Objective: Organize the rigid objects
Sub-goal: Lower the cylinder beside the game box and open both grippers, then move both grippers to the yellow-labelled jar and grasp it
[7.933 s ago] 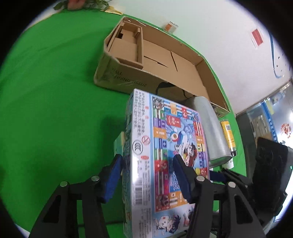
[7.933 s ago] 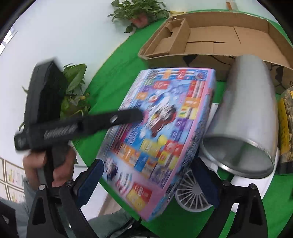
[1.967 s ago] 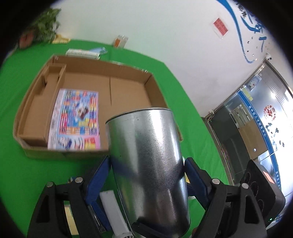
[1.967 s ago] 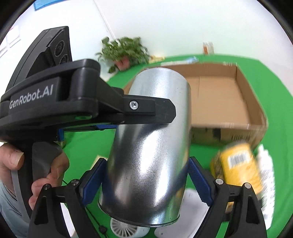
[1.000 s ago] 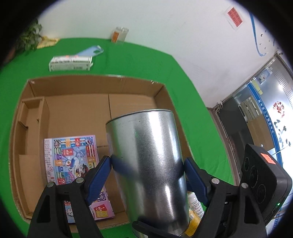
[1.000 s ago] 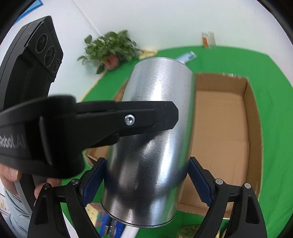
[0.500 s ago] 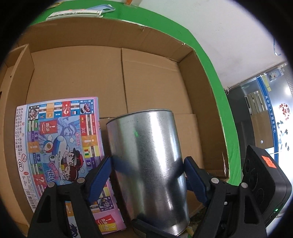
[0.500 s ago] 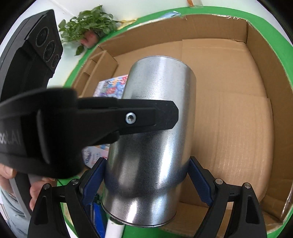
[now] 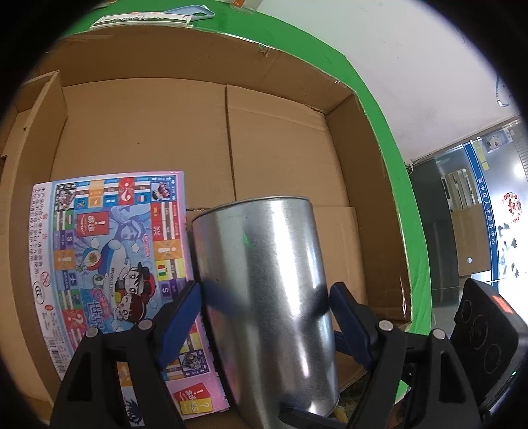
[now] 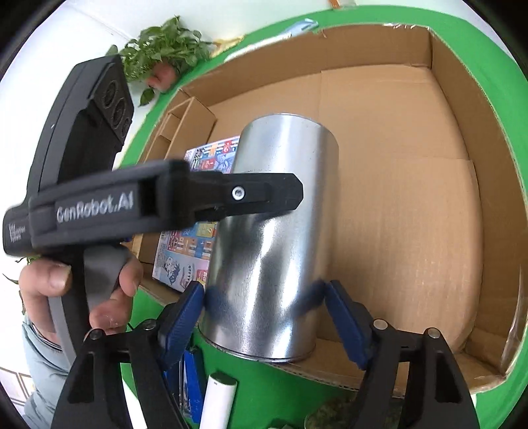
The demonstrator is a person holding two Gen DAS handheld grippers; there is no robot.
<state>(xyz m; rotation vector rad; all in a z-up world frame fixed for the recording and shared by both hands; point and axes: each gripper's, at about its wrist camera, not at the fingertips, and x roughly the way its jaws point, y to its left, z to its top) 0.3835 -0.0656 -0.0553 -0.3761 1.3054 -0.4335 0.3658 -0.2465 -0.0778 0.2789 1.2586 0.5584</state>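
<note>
A shiny metal can [image 9: 264,280] is held between both grippers over the open cardboard box [image 9: 280,148]. My left gripper [image 9: 264,307] is shut on the can, its blue pads pressed to both sides. My right gripper [image 10: 264,303] is also shut on the can [image 10: 277,231] from the other side. The can tilts slightly, its far end low inside the box. A colourful board game box [image 9: 109,257] lies flat on the box floor, left of the can, and also shows in the right wrist view [image 10: 184,250].
The box has a small divider compartment [image 10: 178,132] at its left end. A white tube [image 10: 217,399] lies on the green table [image 10: 270,392] in front of the box. A flat packet [image 9: 145,19] and a potted plant [image 10: 161,56] sit beyond it.
Both grippers have carried the can forward and lower into the box, next to the board game box. The grip has not changed.
</note>
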